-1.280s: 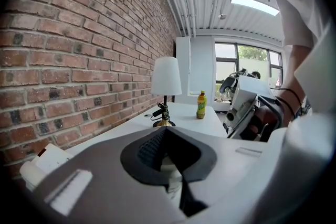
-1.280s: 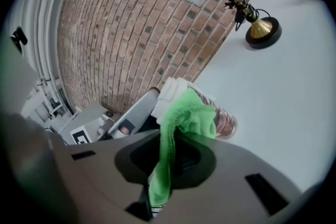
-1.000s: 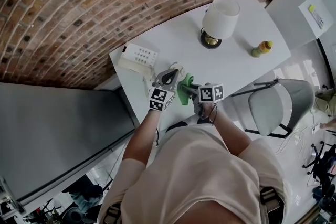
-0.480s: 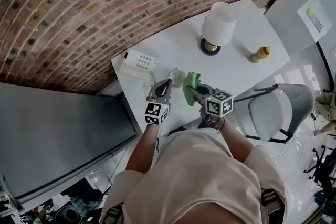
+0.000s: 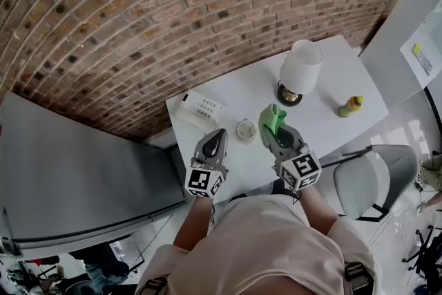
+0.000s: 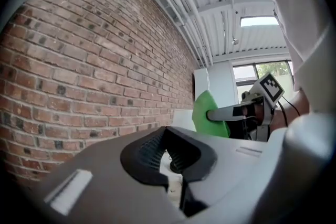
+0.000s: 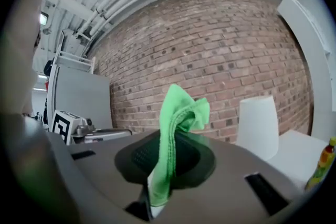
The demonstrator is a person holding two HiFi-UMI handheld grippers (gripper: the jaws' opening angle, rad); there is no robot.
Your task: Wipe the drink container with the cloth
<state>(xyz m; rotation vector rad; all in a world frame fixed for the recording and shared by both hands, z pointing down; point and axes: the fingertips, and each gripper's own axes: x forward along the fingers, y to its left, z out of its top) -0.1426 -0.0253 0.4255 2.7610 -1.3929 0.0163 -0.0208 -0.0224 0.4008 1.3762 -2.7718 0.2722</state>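
A small round clear cup (image 5: 246, 129) stands on the white table (image 5: 235, 90), between my two grippers and apart from both. My right gripper (image 5: 275, 132) is shut on a green cloth (image 5: 271, 119), which sticks up out of its jaws (image 7: 176, 128). It hangs just right of the cup. My left gripper (image 5: 217, 135) is to the left of the cup, raised off the table, its jaws together with nothing in them (image 6: 173, 157). In the left gripper view the cloth (image 6: 209, 113) shows beyond, in the right gripper (image 6: 233, 112).
A white-shaded lamp (image 5: 300, 69) stands at the back of the table, a yellow-capped bottle (image 5: 350, 106) to its right. A white box (image 5: 202, 108) lies at the back left. A brick wall (image 5: 138, 24) runs behind. A grey chair (image 5: 376, 176) is on the right.
Both grippers have drawn back from the cup and lifted. The left gripper was right beside the cup a second ago and now hangs apart from it. The cloth has risen with the right gripper.
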